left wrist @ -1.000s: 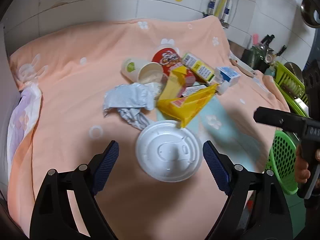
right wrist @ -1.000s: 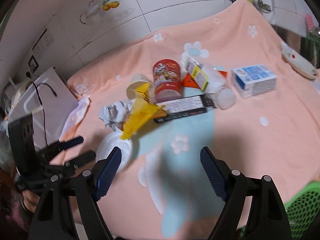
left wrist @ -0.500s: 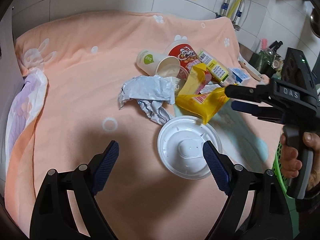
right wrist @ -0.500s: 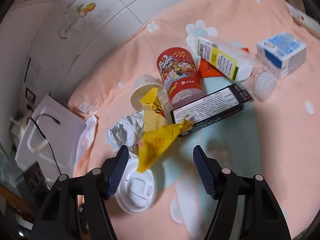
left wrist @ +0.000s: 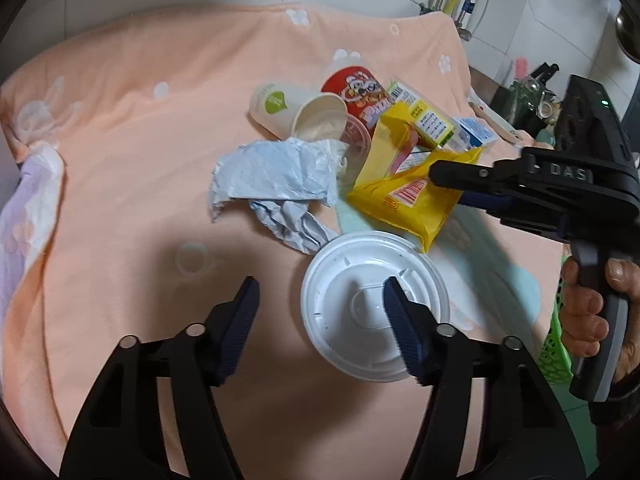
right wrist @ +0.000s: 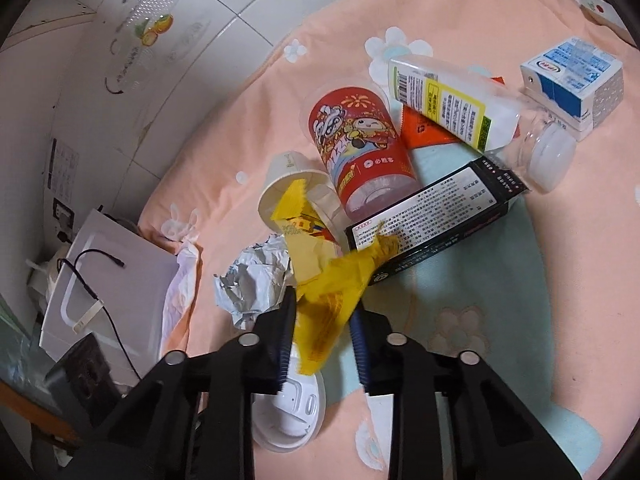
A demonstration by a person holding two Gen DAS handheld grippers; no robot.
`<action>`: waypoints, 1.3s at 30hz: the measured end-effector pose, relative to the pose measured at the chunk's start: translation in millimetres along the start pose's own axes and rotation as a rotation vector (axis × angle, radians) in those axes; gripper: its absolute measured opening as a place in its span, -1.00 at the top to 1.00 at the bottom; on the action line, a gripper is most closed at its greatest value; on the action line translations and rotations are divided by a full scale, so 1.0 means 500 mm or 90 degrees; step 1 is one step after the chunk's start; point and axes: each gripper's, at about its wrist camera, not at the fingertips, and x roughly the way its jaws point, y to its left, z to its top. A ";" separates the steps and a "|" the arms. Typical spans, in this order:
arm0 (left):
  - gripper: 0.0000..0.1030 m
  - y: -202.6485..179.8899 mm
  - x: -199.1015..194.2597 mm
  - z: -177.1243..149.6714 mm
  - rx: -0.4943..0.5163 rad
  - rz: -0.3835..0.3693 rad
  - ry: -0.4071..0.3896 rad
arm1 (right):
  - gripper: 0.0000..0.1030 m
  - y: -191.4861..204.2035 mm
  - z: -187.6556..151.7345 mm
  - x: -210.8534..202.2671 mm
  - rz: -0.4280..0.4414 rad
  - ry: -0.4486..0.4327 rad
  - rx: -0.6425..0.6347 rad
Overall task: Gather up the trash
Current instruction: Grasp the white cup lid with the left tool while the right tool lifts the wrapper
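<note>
right gripper [right wrist: 322, 322] jaws just closed, clamped on yellow snack wrapper [right wrist: 332, 292] in trash pile | left gripper [left wrist: 320, 320] narrowing, nothing gripped, one finger over white plastic lid [left wrist: 352, 304] | lid half hidden in right view | green basket [left wrist: 554, 344] cut off

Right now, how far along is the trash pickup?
Barely started: nothing visibly binned. In hand: right tool has just closed on the yellow wrapper; left tool, jaws narrowing, straddles the white lid's edge. Left: red cup, paper cup, black box, crumpled paper.
</note>
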 end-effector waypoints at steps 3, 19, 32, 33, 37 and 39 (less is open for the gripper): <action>-0.03 0.001 0.014 0.000 -0.003 -0.010 0.013 | 0.64 0.004 -0.004 -0.019 -0.009 -0.014 -0.018; 0.65 0.011 0.035 -0.011 -0.032 -0.030 0.027 | 0.65 -0.028 -0.083 -0.176 -0.033 -0.079 -0.066; 0.91 -0.059 -0.003 -0.010 0.000 -0.071 0.001 | 0.65 -0.088 -0.151 -0.314 -0.079 -0.130 -0.050; 0.91 -0.071 -0.007 -0.009 0.008 -0.079 -0.001 | 0.65 -0.094 -0.157 -0.325 -0.086 -0.134 -0.050; 0.91 -0.120 -0.017 -0.004 0.043 -0.102 -0.007 | 0.65 -0.133 -0.185 -0.380 -0.132 -0.153 -0.037; 0.91 -0.138 -0.019 -0.002 0.049 -0.117 -0.006 | 0.65 -0.160 -0.200 -0.411 -0.159 -0.166 -0.023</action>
